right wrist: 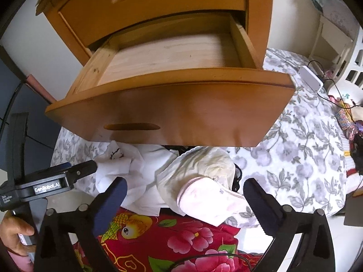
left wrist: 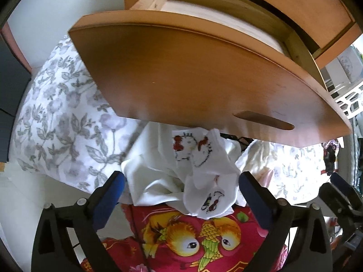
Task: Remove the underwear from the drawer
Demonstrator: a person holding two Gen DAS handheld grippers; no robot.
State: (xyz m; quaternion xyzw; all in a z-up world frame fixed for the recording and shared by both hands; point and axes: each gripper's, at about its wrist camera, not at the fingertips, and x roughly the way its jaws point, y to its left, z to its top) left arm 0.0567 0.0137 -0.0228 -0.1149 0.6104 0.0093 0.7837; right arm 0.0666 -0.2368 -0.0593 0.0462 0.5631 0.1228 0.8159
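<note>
Both grippers' jaws spread wide, underwear (left wrist: 195, 181) lying loose between, below open drawer (right wrist: 172, 104)

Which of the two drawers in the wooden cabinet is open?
The lower drawer is open: it is pulled far out and its bare wooden bottom shows. The upper drawer sits flush in the cabinet, closed.
</note>
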